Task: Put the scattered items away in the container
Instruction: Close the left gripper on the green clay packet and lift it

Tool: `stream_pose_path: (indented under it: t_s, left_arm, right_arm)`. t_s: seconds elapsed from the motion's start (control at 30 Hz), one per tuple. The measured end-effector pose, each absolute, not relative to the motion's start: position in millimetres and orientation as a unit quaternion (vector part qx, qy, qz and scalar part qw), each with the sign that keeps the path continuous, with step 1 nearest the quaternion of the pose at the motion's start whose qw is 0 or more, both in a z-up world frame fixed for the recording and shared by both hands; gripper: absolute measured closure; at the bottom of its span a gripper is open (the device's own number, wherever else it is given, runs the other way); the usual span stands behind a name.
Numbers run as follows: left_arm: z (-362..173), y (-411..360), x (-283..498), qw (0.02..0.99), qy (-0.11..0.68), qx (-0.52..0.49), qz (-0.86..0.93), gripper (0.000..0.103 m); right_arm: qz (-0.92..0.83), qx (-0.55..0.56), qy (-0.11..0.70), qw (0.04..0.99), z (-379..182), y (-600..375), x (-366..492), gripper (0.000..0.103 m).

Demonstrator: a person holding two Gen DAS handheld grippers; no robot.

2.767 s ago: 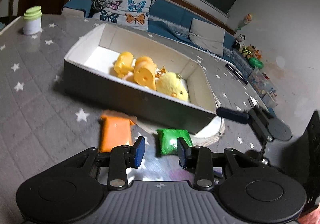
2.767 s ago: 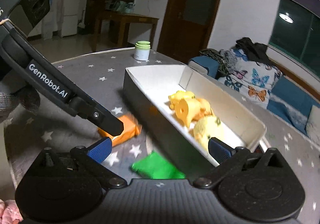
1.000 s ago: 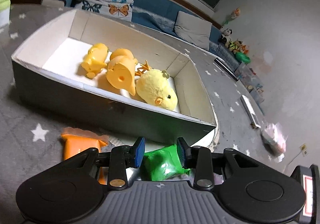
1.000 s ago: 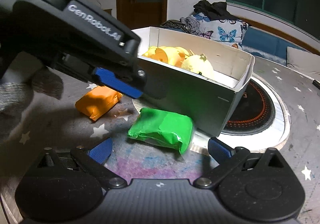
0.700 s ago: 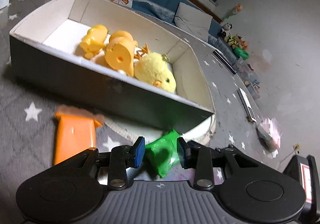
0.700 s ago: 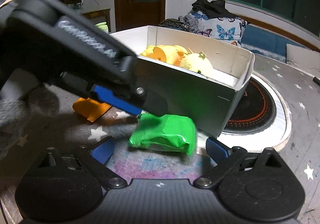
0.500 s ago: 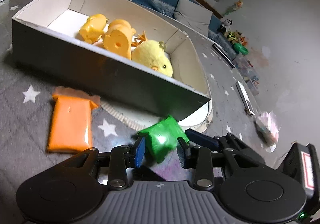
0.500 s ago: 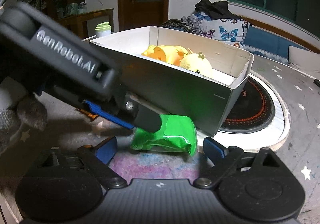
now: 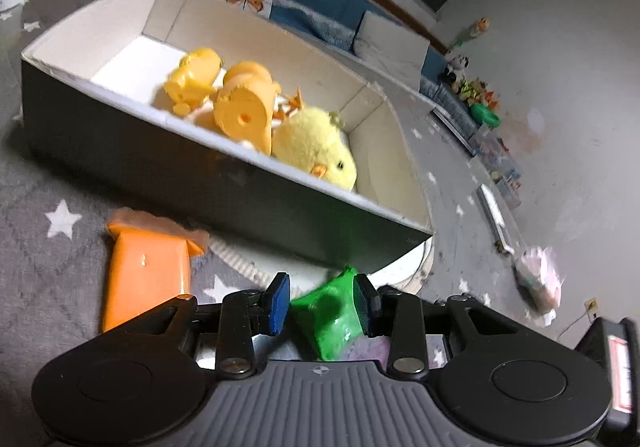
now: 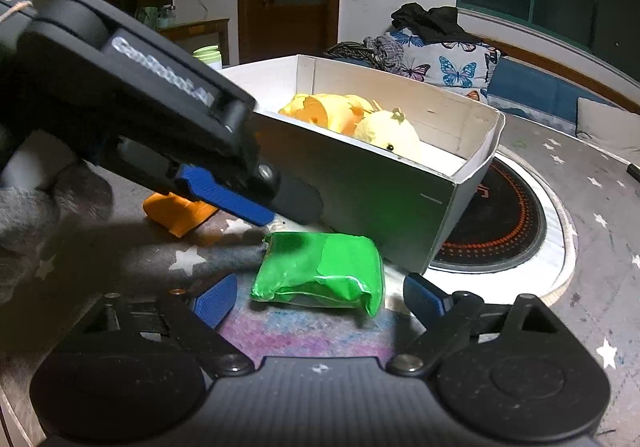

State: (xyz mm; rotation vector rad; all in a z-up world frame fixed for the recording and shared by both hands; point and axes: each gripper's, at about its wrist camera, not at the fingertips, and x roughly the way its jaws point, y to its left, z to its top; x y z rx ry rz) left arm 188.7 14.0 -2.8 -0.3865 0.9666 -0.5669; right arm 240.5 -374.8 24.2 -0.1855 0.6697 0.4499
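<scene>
Seen from the left wrist, an orange packet lies flat on the starred table, left of the left gripper and just outside its left pad. Straight beyond the jaws stands the box, its dark near wall facing them. Inside it sit two yellow plastic toys and, to their right, a plush chick. The green packet sits between the jaws, tilted, and fills the gap from pad to pad, with one corner poking up beside the right pad. The jaws stand partly closed. The packet appears pinched, but I cannot tell whether the pads truly press on it, because from the right wrist the left gripper's tips show just above the packet's far left edge. In that view a grey-gloved hand sits far left behind the left gripper, which slants in over the orange packet toward the box wall. Nearer, the right gripper has its jaws spread wide. They have just been closing, and the green packet lies between them, clear of both pads, a little nearer the left one. Beyond the right pad, the box corner overhangs a round dark disc with orange rings.
</scene>
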Motion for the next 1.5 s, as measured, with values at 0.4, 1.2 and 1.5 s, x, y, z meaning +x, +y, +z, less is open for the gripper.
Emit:
stream_pose_path:
  t_s: [0.4,1.2,1.5]
  left_arm:
    - [-2.5,9.6,177.0,0.819,0.467,-0.185,-0.277,0.066]
    - [-5.6,0.3,172.5,0.809,0.489,-0.164,-0.28,0.066]
    - [-4.4,-3.7,170.5,0.811,0.488,-0.153,-0.284,0.067]
  right_arm:
    - [0.234,-0.111,0.324,0.91,28.1,-381.2,232.4,0.02]
    - [0.252,-0.115,0.328,0.903,30.3,-386.9,230.7,0.031]
    - [0.255,-0.113,0.329,0.902,31.1,-387.7,229.2,0.033]
